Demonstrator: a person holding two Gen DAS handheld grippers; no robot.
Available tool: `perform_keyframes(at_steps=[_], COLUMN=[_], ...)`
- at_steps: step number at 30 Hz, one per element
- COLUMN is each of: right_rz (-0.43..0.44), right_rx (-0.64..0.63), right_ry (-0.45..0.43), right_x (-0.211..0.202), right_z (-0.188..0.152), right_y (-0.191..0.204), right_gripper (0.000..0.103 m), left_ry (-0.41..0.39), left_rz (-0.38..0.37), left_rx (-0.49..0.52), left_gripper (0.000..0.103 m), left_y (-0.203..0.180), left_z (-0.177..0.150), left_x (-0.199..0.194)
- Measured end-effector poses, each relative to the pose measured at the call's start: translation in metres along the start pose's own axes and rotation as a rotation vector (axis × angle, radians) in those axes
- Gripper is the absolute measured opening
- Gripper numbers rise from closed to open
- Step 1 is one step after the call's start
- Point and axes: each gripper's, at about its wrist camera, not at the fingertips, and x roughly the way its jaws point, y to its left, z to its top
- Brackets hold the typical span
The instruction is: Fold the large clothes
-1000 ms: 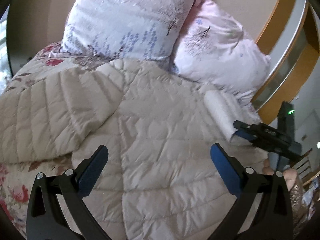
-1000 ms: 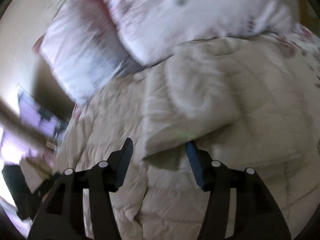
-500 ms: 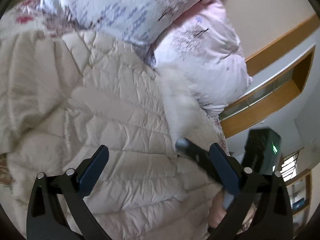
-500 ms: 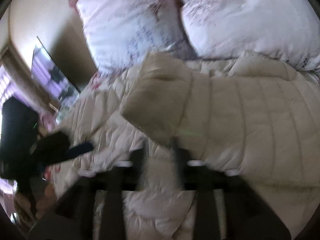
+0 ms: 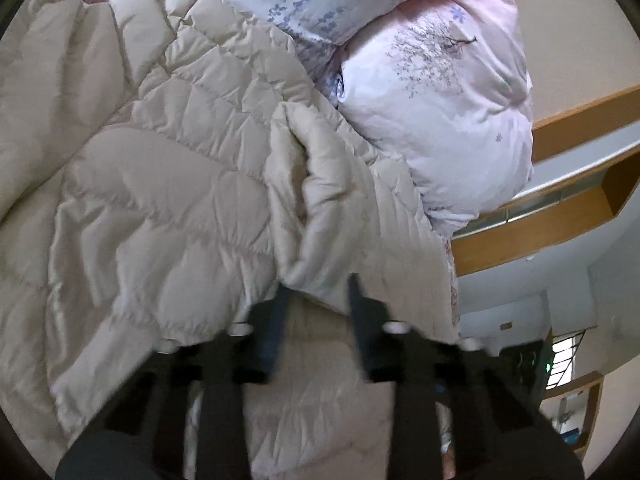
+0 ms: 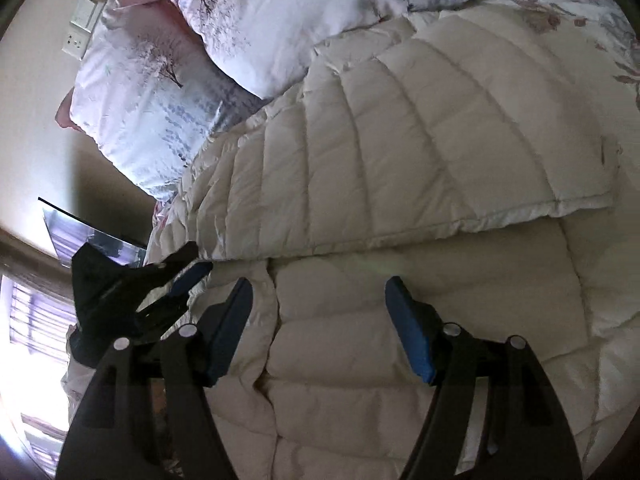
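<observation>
A cream quilted down jacket lies spread on the bed; it also fills the right wrist view. My left gripper is closed on a bunched fold at the jacket's right edge, its blurred fingers pinching the fabric. My right gripper is open and empty, hovering just above the jacket body, below a sleeve folded across it. The left gripper shows at the left of the right wrist view.
Two floral pillows lean at the head of the bed, seen also in the right wrist view. A wooden headboard ledge runs along the right. A window and wall sockets are at the left.
My left gripper moved to the jacket's right edge and closed on a fold. My right gripper let go of that edge, opened and pulled back over the jacket body.
</observation>
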Motion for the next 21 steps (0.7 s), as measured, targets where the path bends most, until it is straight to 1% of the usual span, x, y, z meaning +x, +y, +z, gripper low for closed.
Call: perform_keyframes(at_steps=[2, 5, 6, 7, 10, 13, 14, 15, 16, 18, 19, 21], right_rz=[-0.008, -0.022, -0.029, -0.036, -0.044, -0.097, -0.130, -0.142, -0.145, -0.173, -0.198, -0.260], right_rx=[-0.034, -0.089, -0.111, -0.132, -0.180, -0.291, -0.347, -0.384, -0.443, -0.541, -0.595, -0.697], right_ry=[-0.012, -0.030, -0.036, -0.039, -0.049, -0.087, -0.095, -0.093, -0.083, -0.064, -0.058, -0.046], right_x=[0.000, 0.001, 0.002, 0.003, 0.011, 0.026, 0.036, 0.043, 0.053, 0.069, 0.077, 0.094], right_z=[-0.001, 0.000, 0.001, 0.002, 0.008, 0.018, 0.022, 0.023, 0.020, 0.010, 0.003, -0.012], right_y=[0.009, 0.024, 0.030, 0.037, 0.055, 0.086, 0.100, 0.108, 0.120, 0.135, 0.142, 0.154], right_gripper=[0.070, 0.070, 0.070, 0.070, 0.067, 0.065, 0.063, 0.059, 0.058, 0.058, 0.058, 0.058], left_ry=[-0.029, -0.086, -0.101, -0.121, -0.141, -0.116, -0.109, -0.104, -0.103, -0.118, -0.137, -0.177], left_rz=[0.009, 0.034, 0.045, 0.062, 0.089, 0.086, 0.073, 0.054, 0.038, 0.034, 0.043, 0.071], left_rx=[-0.008, -0.009, -0.008, -0.015, -0.027, -0.039, -0.044, -0.047, -0.044, -0.036, -0.028, -0.006], left_gripper=[0.007, 0.004, 0.001, 0.000, 0.000, 0.000, 0.000, 0.000, 0.000, 0.000, 0.003, 0.005], left_y=[0.004, 0.010, 0.012, 0.016, 0.024, 0.028, 0.028, 0.028, 0.027, 0.027, 0.028, 0.032], left_z=[0.003, 0.002, 0.002, -0.001, -0.006, -0.008, -0.009, -0.010, -0.012, -0.016, -0.019, -0.024], left_x=[-0.003, -0.016, -0.020, -0.027, -0.034, -0.027, -0.028, -0.029, -0.034, -0.046, -0.056, -0.076])
